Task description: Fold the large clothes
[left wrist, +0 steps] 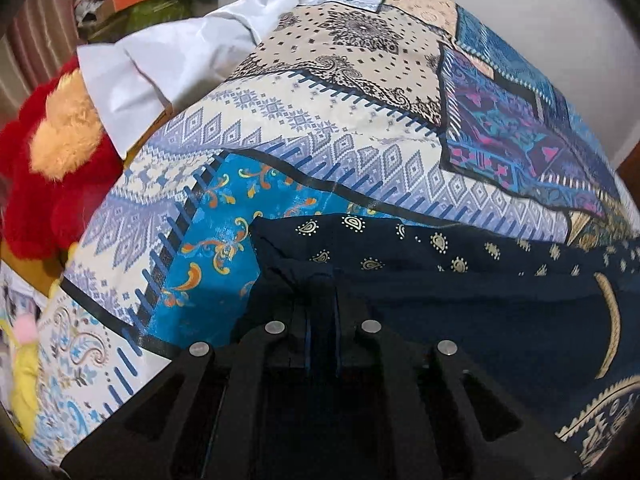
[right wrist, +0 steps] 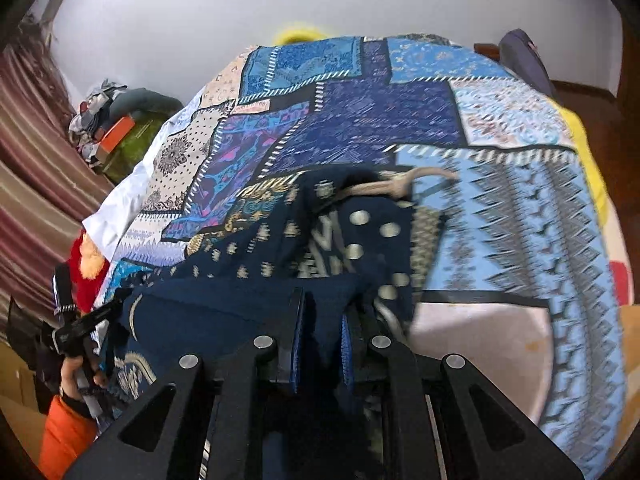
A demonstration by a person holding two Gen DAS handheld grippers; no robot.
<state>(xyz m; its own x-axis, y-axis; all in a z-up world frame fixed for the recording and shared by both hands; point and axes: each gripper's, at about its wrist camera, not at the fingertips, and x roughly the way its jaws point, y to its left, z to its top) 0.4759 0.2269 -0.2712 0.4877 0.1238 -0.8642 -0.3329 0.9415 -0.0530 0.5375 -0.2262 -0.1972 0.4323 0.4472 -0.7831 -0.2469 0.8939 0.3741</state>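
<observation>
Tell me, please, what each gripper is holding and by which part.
Both hold the navy garment: the left gripper pinches a bunched corner, and the right gripper clamps a gathered fold along its near edge.

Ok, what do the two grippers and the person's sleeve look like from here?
Both the left gripper and right gripper are black, with slotted linkage arms joined by round silver pins; blue pads line the right one's fingers. The sleeve is bright orange with a dark cuff.

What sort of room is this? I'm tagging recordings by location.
Most likely a bedroom: a bed under a patchwork bedspread, a white pillow with a red plush toy beside it, and striped curtains along the side.
</observation>
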